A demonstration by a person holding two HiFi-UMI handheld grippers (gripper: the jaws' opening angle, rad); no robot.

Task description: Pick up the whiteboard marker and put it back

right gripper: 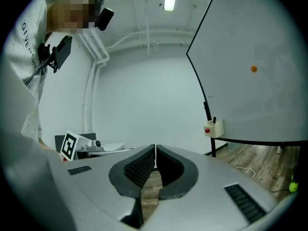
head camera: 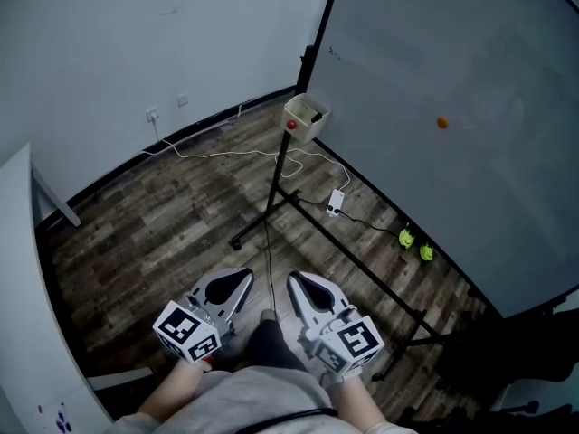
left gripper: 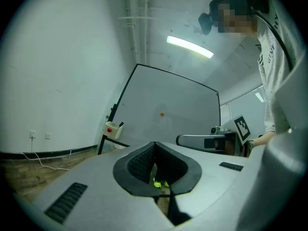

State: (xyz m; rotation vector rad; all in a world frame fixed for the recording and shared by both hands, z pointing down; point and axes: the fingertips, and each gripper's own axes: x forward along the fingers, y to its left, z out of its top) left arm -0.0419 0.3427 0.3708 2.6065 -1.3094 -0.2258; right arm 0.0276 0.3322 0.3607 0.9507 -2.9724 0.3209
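Note:
A cream holder box [head camera: 303, 122] with a red dot is fixed to the whiteboard's [head camera: 452, 80] left edge. A dark marker [head camera: 318, 116] stands in it. The box also shows in the left gripper view [left gripper: 112, 129] and the right gripper view [right gripper: 214, 128], where the marker [right gripper: 214, 121] sticks up from it. My left gripper [head camera: 241, 281] and right gripper [head camera: 298, 284] are held low and close to the body, well short of the board. Both are shut with nothing between the jaws, as each gripper's own view confirms: left gripper [left gripper: 155, 146], right gripper [right gripper: 155, 148].
The board's black stand legs [head camera: 362, 260] run across the wood floor. A white power strip [head camera: 336, 202] with its cable and two yellow-green things [head camera: 415, 245] lie near the board's foot. An orange magnet [head camera: 441, 123] sits on the board. A white table edge [head camera: 23, 278] is at the left.

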